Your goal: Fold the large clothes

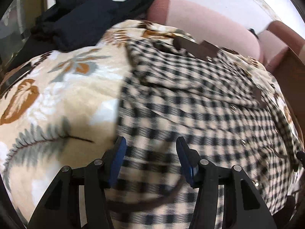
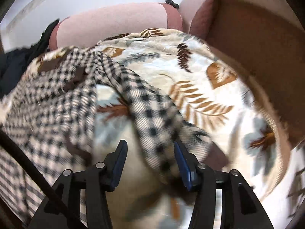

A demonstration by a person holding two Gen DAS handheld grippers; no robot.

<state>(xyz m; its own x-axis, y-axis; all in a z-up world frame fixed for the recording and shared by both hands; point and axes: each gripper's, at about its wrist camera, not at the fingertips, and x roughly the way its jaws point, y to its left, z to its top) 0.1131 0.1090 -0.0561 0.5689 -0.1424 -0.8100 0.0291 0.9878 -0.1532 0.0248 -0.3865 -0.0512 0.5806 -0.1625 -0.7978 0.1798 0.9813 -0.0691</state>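
A cream and black checked garment [image 1: 190, 99] with brown trim lies spread over a leaf-print blanket [image 1: 63, 87]. My left gripper [image 1: 151, 140] hovers open just above the garment's near part, with nothing pinched between its blue pads. In the right wrist view the garment's body [image 2: 49, 99] lies at the left. One checked sleeve [image 2: 152, 110] runs diagonally down to the right finger [image 2: 183, 158]. My right gripper [image 2: 150, 142] is open; the sleeve's end lies against that finger's inner side, blurred, and the pads do not press on it.
A heap of dark clothes [image 1: 76, 19] sits at the blanket's far left. Pink bolster cushions [image 1: 209, 24] line the back under a white wall. A brown upholstered side [image 2: 257, 47] rises at the right of the blanket [image 2: 209, 80].
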